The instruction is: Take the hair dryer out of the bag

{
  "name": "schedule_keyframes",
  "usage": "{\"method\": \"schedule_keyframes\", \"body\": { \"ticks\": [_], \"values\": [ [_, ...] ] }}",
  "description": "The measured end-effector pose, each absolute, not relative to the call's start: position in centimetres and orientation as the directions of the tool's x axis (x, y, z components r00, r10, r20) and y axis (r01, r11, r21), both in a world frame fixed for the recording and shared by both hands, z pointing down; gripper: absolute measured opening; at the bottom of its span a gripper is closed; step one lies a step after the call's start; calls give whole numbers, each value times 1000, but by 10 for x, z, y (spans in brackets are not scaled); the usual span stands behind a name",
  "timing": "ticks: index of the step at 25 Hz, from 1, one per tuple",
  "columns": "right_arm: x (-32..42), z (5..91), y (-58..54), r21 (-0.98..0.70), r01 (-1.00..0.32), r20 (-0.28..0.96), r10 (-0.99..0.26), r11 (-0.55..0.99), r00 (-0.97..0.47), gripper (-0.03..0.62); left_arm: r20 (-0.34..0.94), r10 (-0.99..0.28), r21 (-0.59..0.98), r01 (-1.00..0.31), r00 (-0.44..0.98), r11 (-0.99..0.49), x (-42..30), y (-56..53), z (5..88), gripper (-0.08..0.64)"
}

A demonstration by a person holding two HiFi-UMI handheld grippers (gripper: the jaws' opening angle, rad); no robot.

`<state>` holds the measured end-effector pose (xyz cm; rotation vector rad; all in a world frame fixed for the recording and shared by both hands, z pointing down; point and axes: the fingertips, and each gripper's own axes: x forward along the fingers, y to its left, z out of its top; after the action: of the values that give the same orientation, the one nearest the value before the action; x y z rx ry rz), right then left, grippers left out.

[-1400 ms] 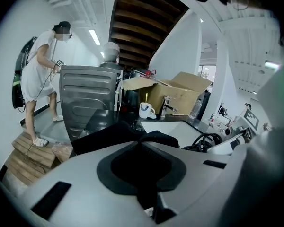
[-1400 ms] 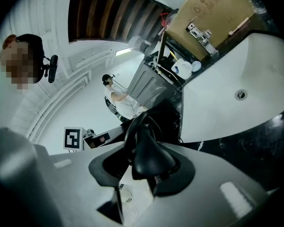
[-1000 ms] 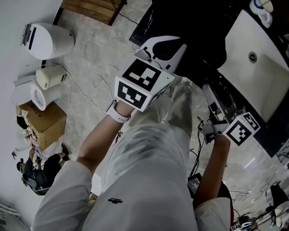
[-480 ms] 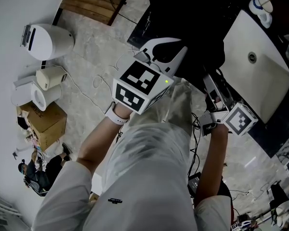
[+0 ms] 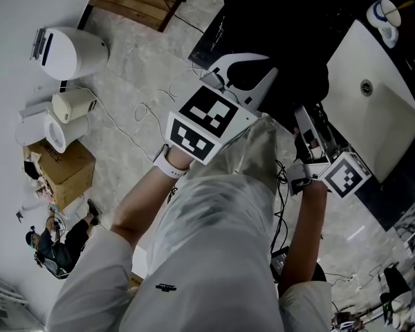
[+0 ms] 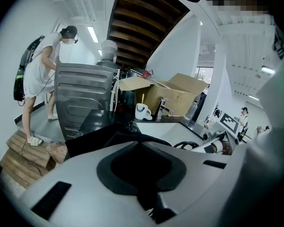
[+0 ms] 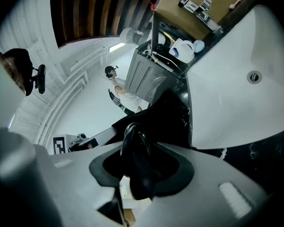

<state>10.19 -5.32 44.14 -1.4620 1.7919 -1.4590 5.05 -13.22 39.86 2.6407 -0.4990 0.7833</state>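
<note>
Hair dryer is nowhere in sight; I judge it lies inside the black bag (image 5: 290, 40) at upper middle of the head view, so nothing is out yet. Left gripper (image 5: 252, 71) jaws are pressed together at the bag's edge. Right gripper (image 7: 139, 160) jaws have just been closing and nip a black loop (image 7: 132, 141). A white sink (image 5: 373, 116) crowds the bag's right, with a mug (image 5: 382, 9) beyond.
</note>
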Motion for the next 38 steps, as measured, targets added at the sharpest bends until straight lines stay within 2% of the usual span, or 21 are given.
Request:
{"method": "schedule_keyframes", "body": {
  "ticks": [13, 25, 38],
  "values": [
    [108, 422, -27, -899, -425, 240, -929, -104, -280, 134, 594, -239, 194, -424, 768, -885, 38, -131, 400, 22],
    [127, 404, 25, -933, -330, 212, -962, -146, -172, 133, 604, -273, 140, -437, 749, -889, 34, -121, 400, 22],
    [129, 389, 64, -965, -244, 162, -950, -96, -268, 133, 639, -254, 99, -406, 726, -909, 30, -114, 411, 23]
  ]
}}
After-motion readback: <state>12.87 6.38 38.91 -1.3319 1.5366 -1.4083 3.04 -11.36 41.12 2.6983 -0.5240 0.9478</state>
